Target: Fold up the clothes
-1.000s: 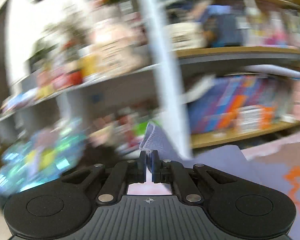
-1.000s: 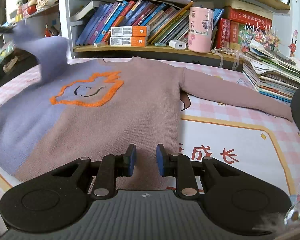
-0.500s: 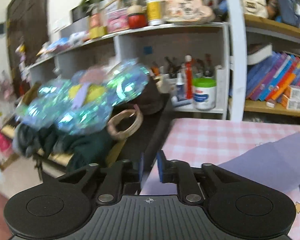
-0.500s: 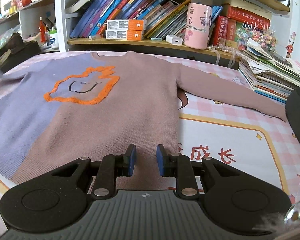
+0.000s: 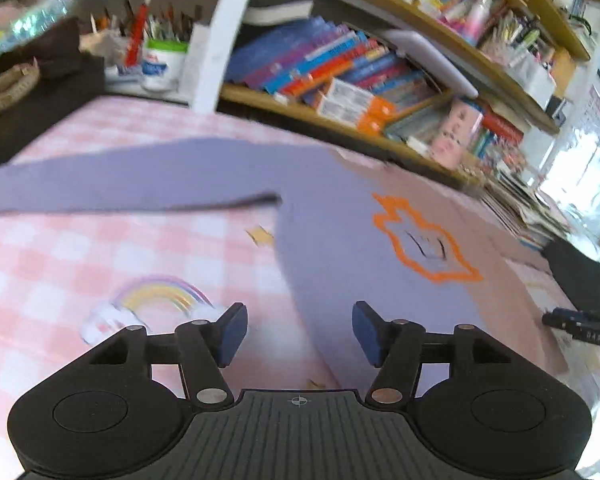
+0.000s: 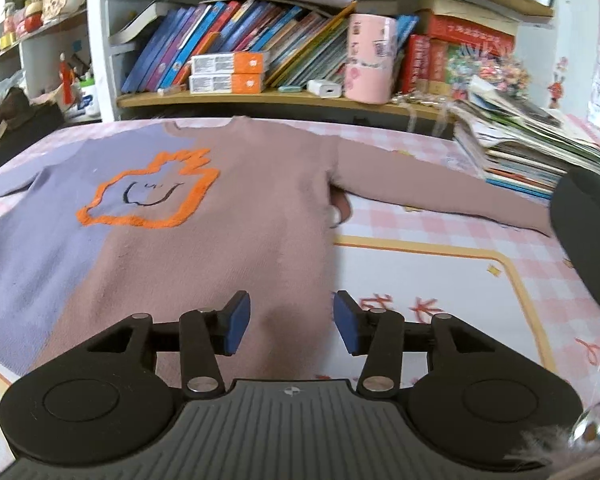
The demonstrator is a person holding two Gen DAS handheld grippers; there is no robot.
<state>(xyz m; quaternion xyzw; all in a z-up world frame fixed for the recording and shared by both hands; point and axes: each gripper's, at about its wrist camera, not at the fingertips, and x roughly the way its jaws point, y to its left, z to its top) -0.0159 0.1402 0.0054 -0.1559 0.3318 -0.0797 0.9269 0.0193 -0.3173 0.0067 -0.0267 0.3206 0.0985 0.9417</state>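
Observation:
A sweater [image 6: 228, 216], half lilac and half dusty pink with an orange outlined figure on the chest, lies flat and face up on the pink checked tablecloth [image 6: 440, 264]. Both sleeves are spread out sideways. My right gripper [image 6: 287, 322] is open and empty, just above the sweater's lower hem on the pink half. In the left wrist view the sweater [image 5: 360, 248] shows its lilac side, with the lilac sleeve [image 5: 140, 182] stretched to the left. My left gripper [image 5: 299, 334] is open and empty over the sweater's left side edge.
A bookshelf [image 6: 284, 98] with books, boxes and a pink cup runs along the table's far edge. A stack of magazines [image 6: 536, 152] lies at the right. A dark round object [image 6: 588, 236] sits at the right edge. Dark bags [image 5: 32, 92] stand left of the table.
My left gripper let go of the lilac sleeve, which now lies flat, then swung back to the sweater's side and opened wide. My right gripper opened wider and stayed in place.

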